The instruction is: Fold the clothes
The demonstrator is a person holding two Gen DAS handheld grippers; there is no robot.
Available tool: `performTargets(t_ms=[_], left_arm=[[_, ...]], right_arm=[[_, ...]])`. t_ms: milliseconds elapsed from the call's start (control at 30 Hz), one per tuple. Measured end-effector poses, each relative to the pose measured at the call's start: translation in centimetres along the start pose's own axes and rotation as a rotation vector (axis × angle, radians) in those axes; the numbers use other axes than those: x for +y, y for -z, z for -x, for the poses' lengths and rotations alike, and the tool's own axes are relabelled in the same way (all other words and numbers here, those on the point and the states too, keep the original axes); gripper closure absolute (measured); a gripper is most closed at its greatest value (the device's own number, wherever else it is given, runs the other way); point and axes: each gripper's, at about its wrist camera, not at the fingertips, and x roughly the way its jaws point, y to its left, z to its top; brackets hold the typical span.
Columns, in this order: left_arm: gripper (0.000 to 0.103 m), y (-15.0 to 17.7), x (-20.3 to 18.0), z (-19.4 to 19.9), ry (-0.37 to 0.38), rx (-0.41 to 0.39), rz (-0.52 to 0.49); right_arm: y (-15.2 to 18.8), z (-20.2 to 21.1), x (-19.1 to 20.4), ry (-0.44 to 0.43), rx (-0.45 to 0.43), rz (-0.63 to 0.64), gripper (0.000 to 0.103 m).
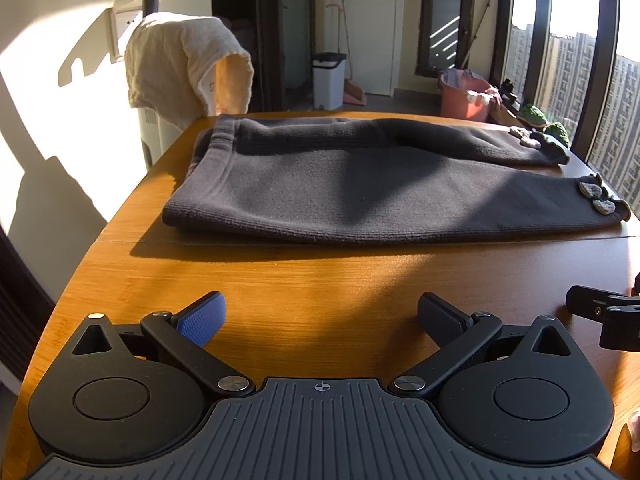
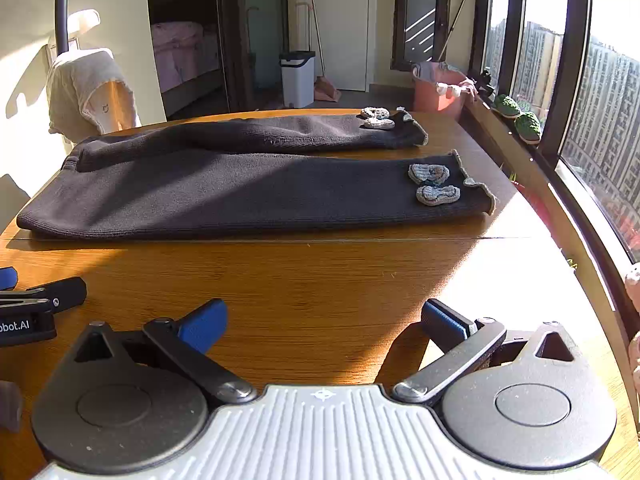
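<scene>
left gripper [image 1: 320, 316]: jaws spread wide, holding nothing, level and low | right gripper [image 2: 326, 318]: jaws spread wide, holding nothing, just beside left

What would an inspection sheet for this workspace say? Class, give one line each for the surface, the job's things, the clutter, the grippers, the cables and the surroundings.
Surface: wooden table, sunlit, with a seam across it.
Job's things: dark knit trousers laid flat, legs apart, waistband to the left, crocheted grey patches near the hems.
Clutter: nothing seen on the table.
Grippers: left gripper and right gripper both open, empty, short of the trousers.
Cables: nothing seen.
Surroundings: cream towel draped behind the table, white bin, pink tub, windows at right.
</scene>
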Motion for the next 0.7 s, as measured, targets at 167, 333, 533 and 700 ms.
performTargets(t_ms=[167, 333, 533, 700], left_arm=[[0.000, 0.02, 0.00, 0.03, 0.001, 0.000, 0.000], [0.000, 0.04, 0.00, 0.04, 0.001, -0.001, 0.000], [0.000, 0.03, 0.00, 0.03, 0.001, -0.001, 0.000], [0.000, 0.03, 0.01, 0.05, 0.002, -0.001, 0.000]], right_arm=[[0.00, -0.01, 0.04, 0.000, 0.000, 0.000, 0.000], [0.02, 0.00, 0.00, 0.000, 0.000, 0.000, 0.000], [0.01, -0.06, 0.12, 0.001, 0.000, 0.001, 0.000], [-0.02, -0.07, 0.10, 0.002, -0.001, 0.002, 0.000]])
